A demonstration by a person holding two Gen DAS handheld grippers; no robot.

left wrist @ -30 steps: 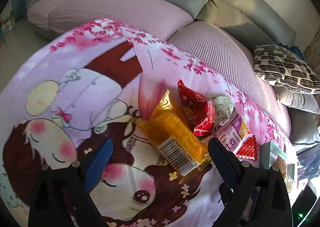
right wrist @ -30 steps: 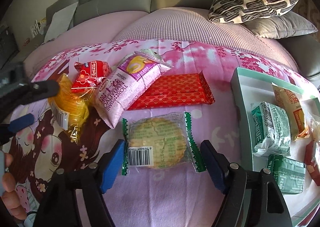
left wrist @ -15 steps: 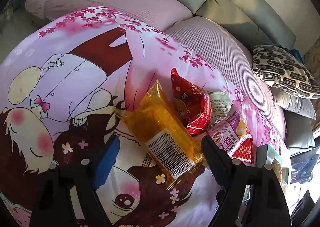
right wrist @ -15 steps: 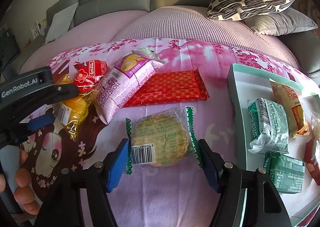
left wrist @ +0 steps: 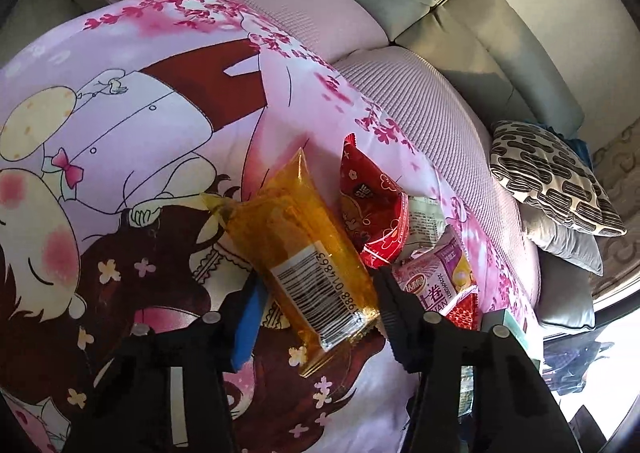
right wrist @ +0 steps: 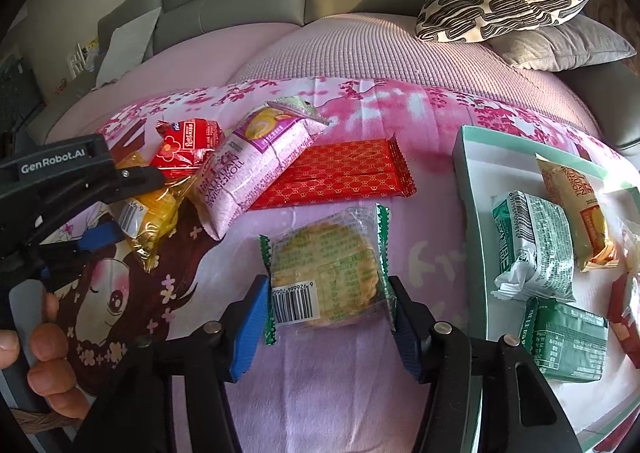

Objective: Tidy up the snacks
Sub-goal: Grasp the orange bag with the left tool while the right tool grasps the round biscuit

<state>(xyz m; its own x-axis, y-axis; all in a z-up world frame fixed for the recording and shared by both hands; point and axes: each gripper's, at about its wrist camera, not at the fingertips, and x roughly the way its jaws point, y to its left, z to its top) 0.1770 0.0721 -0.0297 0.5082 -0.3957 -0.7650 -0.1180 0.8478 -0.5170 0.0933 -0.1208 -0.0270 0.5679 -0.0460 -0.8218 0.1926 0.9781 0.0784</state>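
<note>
Between the spread fingers of the right hand-held gripper lies a round cracker pack on the blanket: light, brittle, slippery film, best pinched across its sides. Further left, the left hand-held gripper, also apart, straddles a soft orange packet near its barcode end

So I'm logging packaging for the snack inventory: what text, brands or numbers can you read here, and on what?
"GenRobot.AI": left gripper body.
"DALIYUAN SWISSROLL": pink roll pack.
"6 926664470..." (last digits unsure): round cracker pack barcode label.
"...988 014863" (start hidden): orange pack barcode.
Red pouch, green packs: too blurred.
</note>
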